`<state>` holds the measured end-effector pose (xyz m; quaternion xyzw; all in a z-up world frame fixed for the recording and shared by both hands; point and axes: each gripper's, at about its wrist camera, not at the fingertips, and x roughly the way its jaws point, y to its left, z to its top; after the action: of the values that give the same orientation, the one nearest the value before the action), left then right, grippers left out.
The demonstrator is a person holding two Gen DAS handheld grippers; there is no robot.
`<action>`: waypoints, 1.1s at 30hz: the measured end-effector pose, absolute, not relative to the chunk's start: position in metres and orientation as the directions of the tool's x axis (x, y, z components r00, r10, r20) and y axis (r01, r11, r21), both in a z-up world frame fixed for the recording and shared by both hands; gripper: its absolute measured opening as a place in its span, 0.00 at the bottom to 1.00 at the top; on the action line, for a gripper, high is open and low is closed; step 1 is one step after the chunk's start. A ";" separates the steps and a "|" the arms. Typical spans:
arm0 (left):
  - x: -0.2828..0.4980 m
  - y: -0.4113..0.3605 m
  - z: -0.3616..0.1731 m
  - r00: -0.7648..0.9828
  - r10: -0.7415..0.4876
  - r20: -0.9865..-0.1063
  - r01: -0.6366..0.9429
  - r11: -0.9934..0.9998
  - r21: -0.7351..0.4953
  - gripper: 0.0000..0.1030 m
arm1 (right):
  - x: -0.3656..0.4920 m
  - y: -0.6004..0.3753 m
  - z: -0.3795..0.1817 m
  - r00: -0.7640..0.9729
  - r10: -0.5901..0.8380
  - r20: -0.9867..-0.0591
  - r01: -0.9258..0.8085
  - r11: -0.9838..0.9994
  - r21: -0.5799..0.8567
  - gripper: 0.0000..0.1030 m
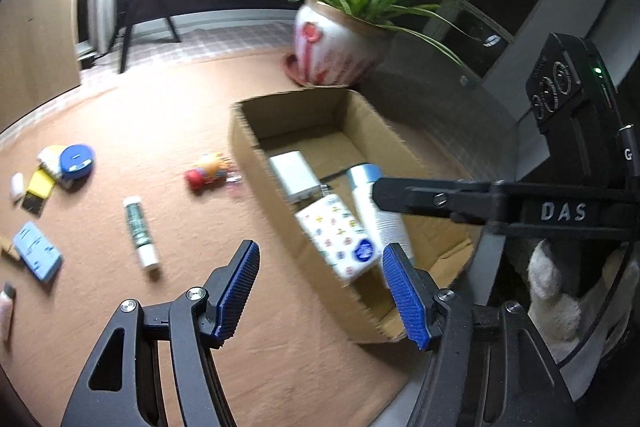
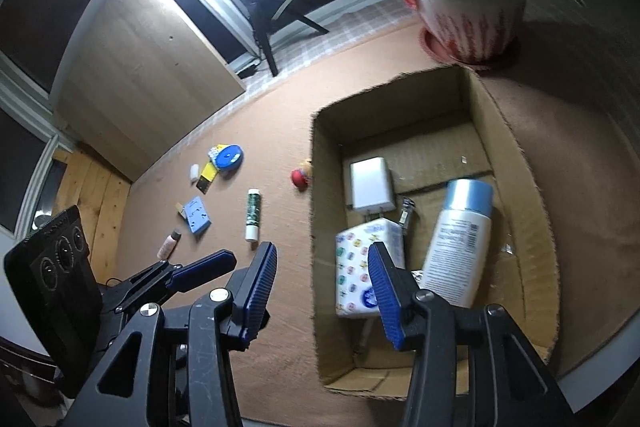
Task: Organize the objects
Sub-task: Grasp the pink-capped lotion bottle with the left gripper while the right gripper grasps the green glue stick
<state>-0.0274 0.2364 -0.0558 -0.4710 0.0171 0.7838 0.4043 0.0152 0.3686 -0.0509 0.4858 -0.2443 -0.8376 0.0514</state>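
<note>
In your right wrist view, the cardboard box (image 2: 436, 227) fills the right half, holding a charger (image 2: 370, 185) at its upper left, a tissue pack (image 2: 360, 259) below that, and a bottle (image 2: 456, 239) to their right. The glue stick (image 2: 253, 214) lies left of the box, the potted plant (image 2: 464, 7) above it.

Cardboard box (image 2: 516, 163) holds a bottle (image 2: 456, 243) and tissue pack (image 2: 360, 259).

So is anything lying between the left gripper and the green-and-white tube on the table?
Nothing visible. The left gripper hangs open and empty above bare brown table, and the green-and-white tube lies alone on it, to the left of the cardboard box, nothing touching it.
</note>
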 end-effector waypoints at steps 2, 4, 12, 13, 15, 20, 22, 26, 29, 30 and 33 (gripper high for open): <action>-0.033 0.220 -0.057 -0.247 0.605 -0.757 -0.623 -0.698 -0.354 0.66 | 0.011 0.359 -0.049 -0.522 -0.331 -0.786 -0.133 -0.879 0.459 0.43; -0.038 0.203 -0.061 -0.263 0.588 -0.765 -0.597 -0.722 -0.350 0.66 | 0.006 0.347 -0.048 -0.518 -0.342 -0.784 -0.110 -0.882 0.457 0.43; -0.063 0.119 -0.075 -0.333 0.505 -0.796 -0.446 -0.828 -0.338 0.66 | -0.017 0.298 -0.052 -0.483 -0.388 -0.785 -0.034 -0.887 0.460 0.43; -0.066 0.112 -0.077 -0.341 0.493 -0.800 -0.430 -0.839 -0.334 0.66 | -0.020 0.292 -0.053 -0.478 -0.393 -0.785 -0.026 -0.887 0.460 0.43; -0.072 0.087 -0.081 -0.358 0.468 -0.808 -0.386 -0.862 -0.328 0.66 | -0.027 0.278 -0.057 -0.462 -0.399 -0.792 -0.014 -0.890 0.456 0.43; -0.083 0.043 -0.088 -0.389 0.416 -0.822 -0.328 -0.896 -0.299 0.66 | -0.044 0.251 -0.068 -0.427 -0.388 -0.817 0.009 -0.905 0.426 0.43; -0.087 0.027 -0.089 -0.401 0.394 -0.827 -0.312 -0.907 -0.281 0.66 | -0.051 0.243 -0.074 -0.413 -0.370 -0.832 0.010 -0.916 0.402 0.43; -0.099 0.004 -0.094 -0.420 0.331 -0.845 -0.279 -0.933 -0.227 0.66 | -0.067 0.232 -0.089 -0.390 -0.336 -0.857 -0.002 -0.931 0.366 0.43; -0.112 -0.008 -0.100 -0.409 0.276 -0.870 -0.265 -0.948 -0.176 0.66 | -0.079 0.227 -0.102 -0.369 -0.299 -0.880 -0.014 -0.945 0.327 0.43; -0.116 -0.009 -0.102 -0.403 0.261 -0.877 -0.264 -0.951 -0.162 0.66 | -0.083 0.226 -0.106 -0.363 -0.292 -0.885 -0.016 -0.947 0.319 0.43; -0.128 -0.017 -0.108 -0.403 0.212 -0.890 -0.261 -0.959 -0.110 0.66 | -0.094 0.226 -0.118 -0.346 -0.263 -0.901 -0.038 -0.955 0.294 0.43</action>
<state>-0.1280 -0.0165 -0.1082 -0.5279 0.0232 0.8371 0.1412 -0.0940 0.2257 -0.1184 0.5677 -0.1326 -0.8095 0.0696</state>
